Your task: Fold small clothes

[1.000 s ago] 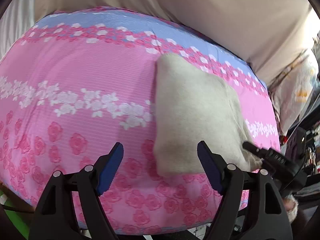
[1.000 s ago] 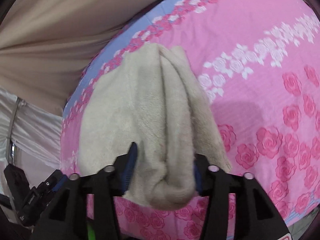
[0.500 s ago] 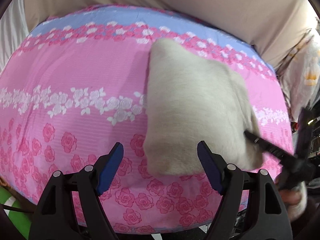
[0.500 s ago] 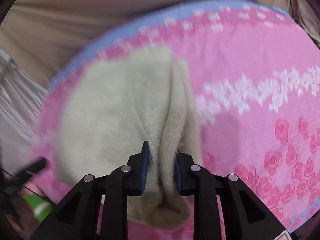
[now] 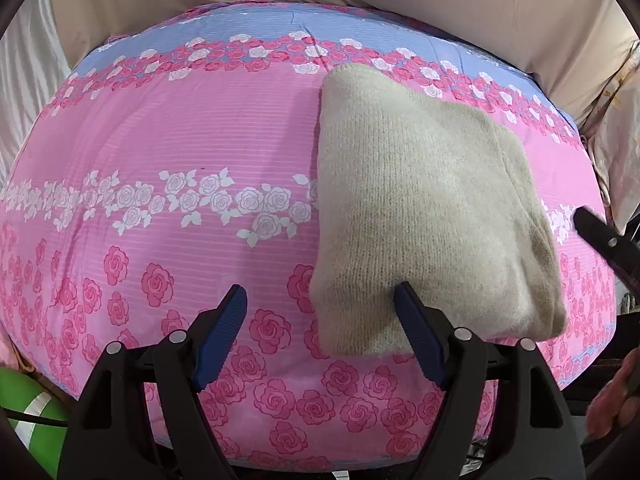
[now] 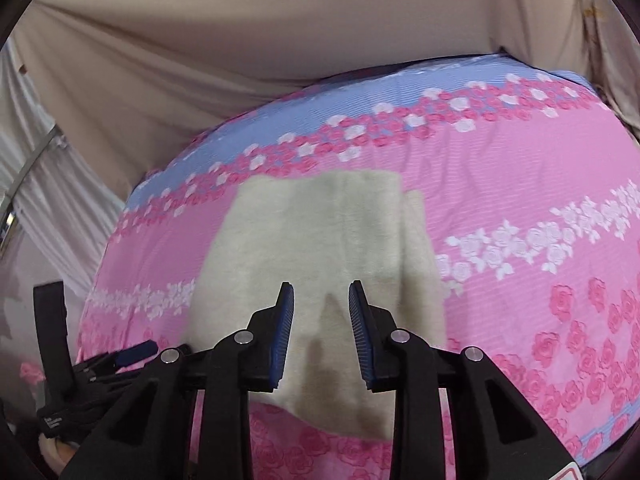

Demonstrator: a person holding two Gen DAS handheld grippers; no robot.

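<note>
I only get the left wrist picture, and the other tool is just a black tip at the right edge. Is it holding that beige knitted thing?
Observer: No. The right wrist view shows the right gripper open, with nothing between its jaws.
Operator: So where is the cloth from there?
Observer: The folded beige cloth lies flat on the pink flowered cover, straight ahead of that gripper, and the gripper's shadow falls on it.
Operator: Does that camera see my tool too?
Observer: Yes. The left gripper shows at its lower left, beside the cloth's left edge.
</note>
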